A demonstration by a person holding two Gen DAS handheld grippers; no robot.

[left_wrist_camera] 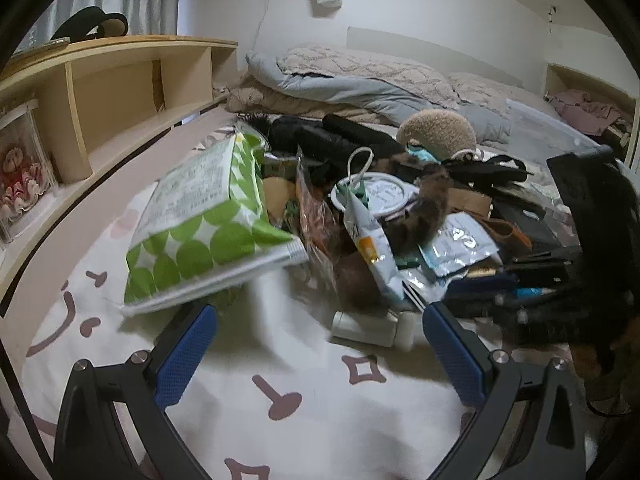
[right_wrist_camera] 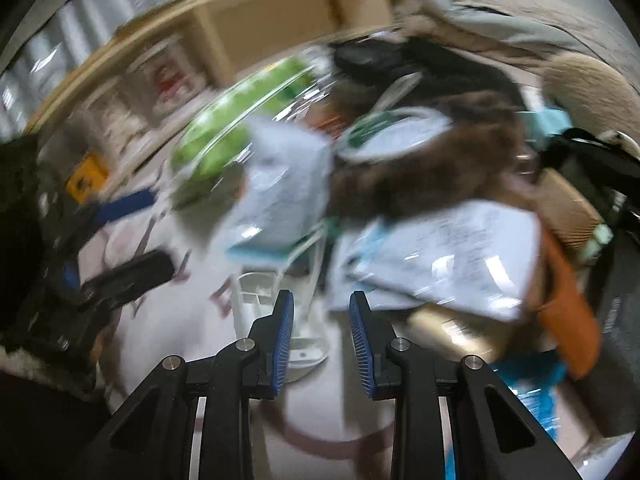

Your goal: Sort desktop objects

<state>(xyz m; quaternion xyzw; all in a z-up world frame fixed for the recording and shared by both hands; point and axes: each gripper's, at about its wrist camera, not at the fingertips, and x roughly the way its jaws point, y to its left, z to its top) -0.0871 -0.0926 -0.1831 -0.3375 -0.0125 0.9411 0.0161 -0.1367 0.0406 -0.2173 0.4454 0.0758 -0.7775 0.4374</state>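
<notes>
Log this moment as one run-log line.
stage: sorting pile on patterned sheet | left gripper: open, empty, near white cylinder | right gripper: part open, empty, view blurred | green-dotted bag: untouched

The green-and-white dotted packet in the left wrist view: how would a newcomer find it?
Start at the wooden shelf unit on the left, then drop to the patterned sheet. The green-and-white dotted plastic packet lies at the clutter pile's left edge, the only bright green item.
</notes>
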